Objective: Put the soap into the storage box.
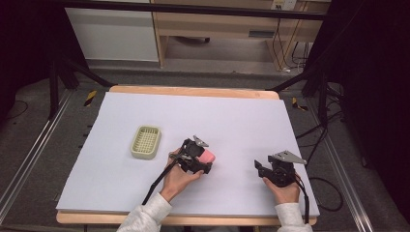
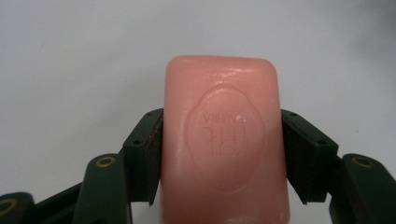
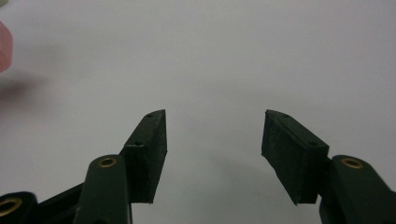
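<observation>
Now we see the left gripper [image 2: 219,144] pinching a pink bar of soap [image 2: 222,140] by its two long sides, held near the middle of the table [image 1: 232,116], toward the near edge. Our right gripper [image 3: 212,140] rests near the near right corner with its jaws apart and nothing between them. A pale green soap dish [image 1: 145,141] sits toward the left edge.

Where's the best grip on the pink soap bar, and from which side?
Across the soap bar's two long flat sides, near mid-length, coming in along its length from one short end. Those sides are parallel and straight, while the corners are rounded and likely to slip. The left gripper holds it this way, a pad on each side.
</observation>
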A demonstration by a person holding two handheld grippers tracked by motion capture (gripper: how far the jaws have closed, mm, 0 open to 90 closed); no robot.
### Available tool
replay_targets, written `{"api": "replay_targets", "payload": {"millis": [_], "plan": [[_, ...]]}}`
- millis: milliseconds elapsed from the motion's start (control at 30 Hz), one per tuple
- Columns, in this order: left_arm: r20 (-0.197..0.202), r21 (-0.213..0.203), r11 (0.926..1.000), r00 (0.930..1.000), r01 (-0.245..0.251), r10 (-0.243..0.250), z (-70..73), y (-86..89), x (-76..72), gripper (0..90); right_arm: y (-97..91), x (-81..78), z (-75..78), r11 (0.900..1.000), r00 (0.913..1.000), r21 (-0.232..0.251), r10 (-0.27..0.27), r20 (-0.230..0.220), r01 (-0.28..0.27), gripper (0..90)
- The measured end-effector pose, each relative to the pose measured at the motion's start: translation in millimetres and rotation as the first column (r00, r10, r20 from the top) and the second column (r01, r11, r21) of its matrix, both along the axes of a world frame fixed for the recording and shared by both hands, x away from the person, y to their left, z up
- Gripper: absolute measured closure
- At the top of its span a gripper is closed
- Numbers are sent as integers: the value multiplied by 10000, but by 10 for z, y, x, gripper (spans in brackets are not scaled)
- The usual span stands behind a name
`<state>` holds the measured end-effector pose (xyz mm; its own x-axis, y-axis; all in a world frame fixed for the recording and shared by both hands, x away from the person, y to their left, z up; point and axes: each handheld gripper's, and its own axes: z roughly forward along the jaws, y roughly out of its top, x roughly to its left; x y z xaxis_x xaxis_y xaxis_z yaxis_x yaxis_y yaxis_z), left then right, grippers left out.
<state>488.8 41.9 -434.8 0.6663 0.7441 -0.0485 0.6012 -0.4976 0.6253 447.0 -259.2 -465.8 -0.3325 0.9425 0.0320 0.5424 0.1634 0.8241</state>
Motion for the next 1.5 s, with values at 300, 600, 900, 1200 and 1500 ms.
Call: {"api": "replay_targets", "payload": {"millis": [300, 600, 900, 1200, 1500], "plan": [[88, -228, 9996, 9998, -190, 192, 80, 202, -17, 370, 6, 3, -6, 10000, 10000, -8, -3, 8, 3, 394], [248, -282, 9987, 9988, -427, 434, 146, 400, -38, 371, 14, 1, -8, 10000, 10000, 5, -6, -22, 6, 392], [375, -347, 9974, 9972, -633, 646, 202, 605, -58, 371, 18, 1, -13, 10000, 10000, 28, -19, -45, 19, 388], [544, -546, 9939, 9936, -960, 990, 269, 854, -68, 371, 26, -3, -16, 10000, 10000, 15, 13, -27, -13, 387], [644, -668, 9877, 9872, -1416, 1459, 319, 1085, -43, 371, 70, -7, -38, 9998, 9999, -160, 111, -55, -112, 370]]}}
